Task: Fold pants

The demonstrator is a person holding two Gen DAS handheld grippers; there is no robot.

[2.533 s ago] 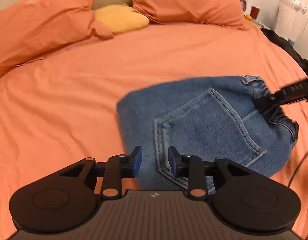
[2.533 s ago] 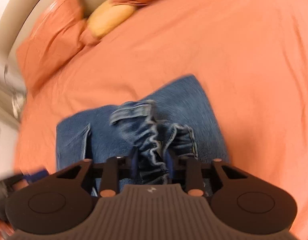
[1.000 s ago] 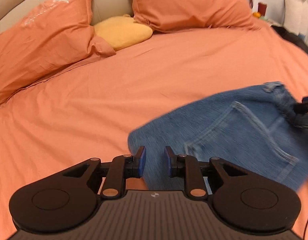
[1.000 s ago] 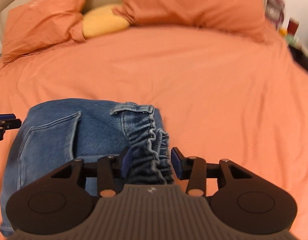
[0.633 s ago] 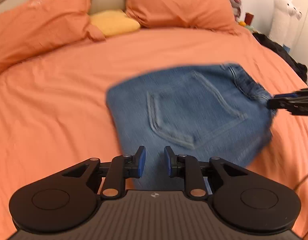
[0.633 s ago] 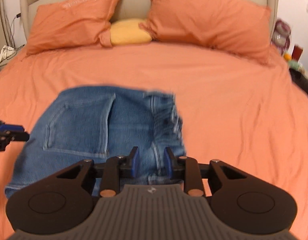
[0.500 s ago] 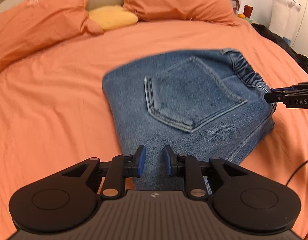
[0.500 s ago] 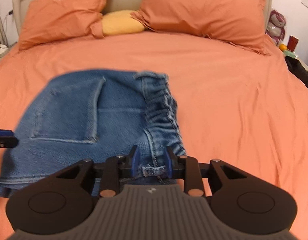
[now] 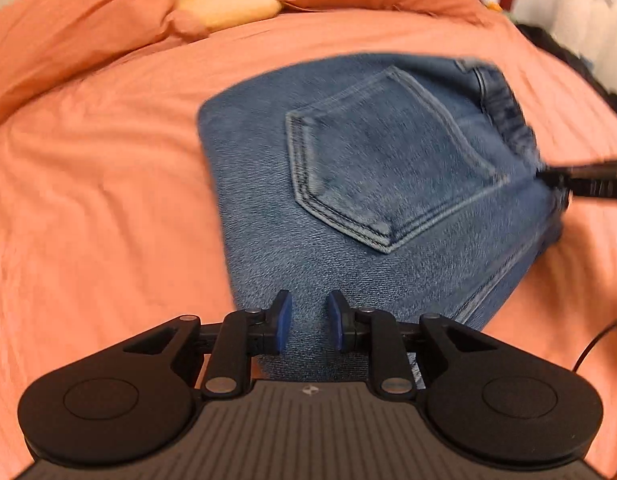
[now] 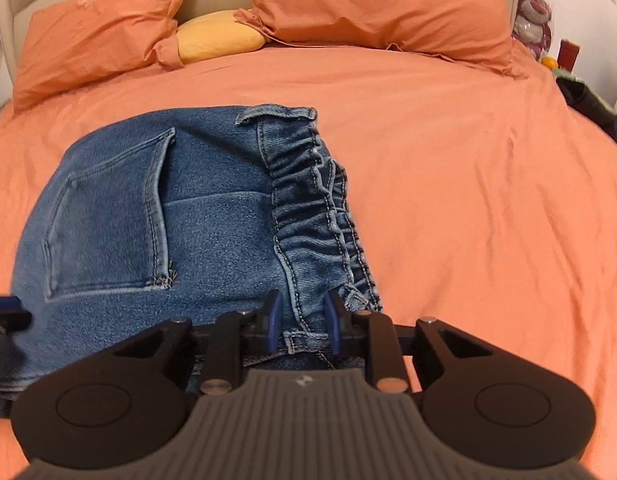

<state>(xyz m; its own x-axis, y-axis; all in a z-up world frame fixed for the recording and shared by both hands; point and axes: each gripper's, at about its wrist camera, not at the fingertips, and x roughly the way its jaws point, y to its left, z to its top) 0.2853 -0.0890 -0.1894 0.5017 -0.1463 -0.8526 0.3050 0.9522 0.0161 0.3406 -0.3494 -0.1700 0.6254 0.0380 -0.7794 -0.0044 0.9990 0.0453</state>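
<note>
Left wrist view. Pinched the near edge of the pants [image 9: 368, 160] between the blue pads of the left hand-held gripper [image 9: 308, 322], denim filling the narrow gap. Showed one pair of pants, folded to a compact block, lying on the bed [image 9: 88, 200] right of middle, one back pocket [image 9: 380, 168] facing up. Met the right hand-held gripper [image 9: 548, 176] at the right edge of the pants, by the gathered waistband; blurred there, so could not tell its grip from this side. Counted two orange pillows [image 9: 68, 28] at the headboard and one yellow cushion [image 9: 228, 4] between them. Left wide bare sheet to the left of the pants and beyond them, up to the pillows. Caught one thin dark cable [image 9: 596, 340] at the lower right.

Right wrist view. Had just been closing the right hand-held gripper [image 10: 303, 316], its pads now narrowed on the near corner of the elastic waistband and pinching it. Showed the pants [image 10: 212, 232] left of middle on the bed [image 10: 468, 200], pocket [image 10: 108, 224] to the left, waistband along the right edge. Glimpsed the left hand-held gripper [image 10: 4, 308] at the far left edge of the denim. Counted again two pillows [image 10: 388, 8] and one cushion [image 10: 220, 36]. Left the whole right half of the bed open, with dark cloth [image 10: 588, 104] at its right edge.
</note>
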